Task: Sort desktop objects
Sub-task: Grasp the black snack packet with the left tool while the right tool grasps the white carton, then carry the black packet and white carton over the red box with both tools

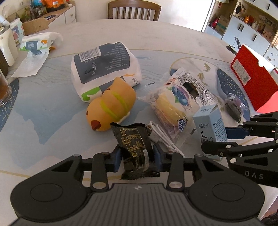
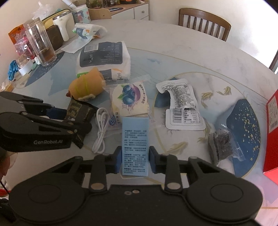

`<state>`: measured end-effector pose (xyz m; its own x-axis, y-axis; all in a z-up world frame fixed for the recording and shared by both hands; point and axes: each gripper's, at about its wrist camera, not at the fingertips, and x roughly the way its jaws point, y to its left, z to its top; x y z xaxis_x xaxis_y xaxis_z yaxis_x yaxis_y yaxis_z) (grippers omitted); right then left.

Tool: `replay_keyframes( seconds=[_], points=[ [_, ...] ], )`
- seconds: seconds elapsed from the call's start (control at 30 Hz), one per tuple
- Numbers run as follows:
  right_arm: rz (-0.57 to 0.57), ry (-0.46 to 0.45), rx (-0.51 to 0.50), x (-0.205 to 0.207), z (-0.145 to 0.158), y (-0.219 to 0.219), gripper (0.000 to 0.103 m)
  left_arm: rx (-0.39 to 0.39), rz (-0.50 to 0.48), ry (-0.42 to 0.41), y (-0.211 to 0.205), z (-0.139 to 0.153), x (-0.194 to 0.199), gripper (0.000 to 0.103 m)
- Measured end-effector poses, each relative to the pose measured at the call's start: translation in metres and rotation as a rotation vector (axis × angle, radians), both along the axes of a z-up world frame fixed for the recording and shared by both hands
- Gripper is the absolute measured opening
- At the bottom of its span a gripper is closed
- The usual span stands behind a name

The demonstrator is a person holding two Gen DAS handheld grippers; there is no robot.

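Observation:
My left gripper (image 1: 137, 157) is shut on a black snack packet (image 1: 133, 144), seen from the side in the right wrist view (image 2: 79, 113). My right gripper (image 2: 134, 160) is shut on a light blue box (image 2: 135, 142), which also shows in the left wrist view (image 1: 211, 125). On the table between them lie a white cable (image 2: 99, 132), a blueberry cake packet (image 2: 129, 99), an orange duck toy (image 1: 111, 106) and a big tissue pack (image 1: 104, 66).
A white foil pouch (image 2: 182, 107) and a dark snack bag (image 2: 222, 144) lie to the right, near a red box (image 1: 253, 76). A glass jar (image 2: 40, 45), a kettle (image 2: 62, 26) and clutter stand at the far left. A chair (image 1: 133, 9) is behind the table.

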<state>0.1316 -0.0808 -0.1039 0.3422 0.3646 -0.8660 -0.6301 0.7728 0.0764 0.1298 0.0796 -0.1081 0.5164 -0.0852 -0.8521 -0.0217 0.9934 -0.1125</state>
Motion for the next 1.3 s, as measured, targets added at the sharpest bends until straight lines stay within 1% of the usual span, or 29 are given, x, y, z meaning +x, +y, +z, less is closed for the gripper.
replay_keyframes(
  seconds=[0.4,0.73,1.3],
  points=[
    [-0.03,0.005,0.003,-0.004,0.005,-0.011,0.029,-0.024,-0.017,-0.005,-0.003,0.008,-0.006,0.034],
    [-0.048,0.014,0.061,-0.006,0.017,-0.025,0.029,-0.038,-0.033,-0.022,-0.01,0.023,-0.012,0.034],
    [-0.094,0.003,0.125,-0.007,0.054,-0.067,0.029,-0.032,-0.091,-0.084,-0.035,0.065,-0.016,0.034]
  ],
)
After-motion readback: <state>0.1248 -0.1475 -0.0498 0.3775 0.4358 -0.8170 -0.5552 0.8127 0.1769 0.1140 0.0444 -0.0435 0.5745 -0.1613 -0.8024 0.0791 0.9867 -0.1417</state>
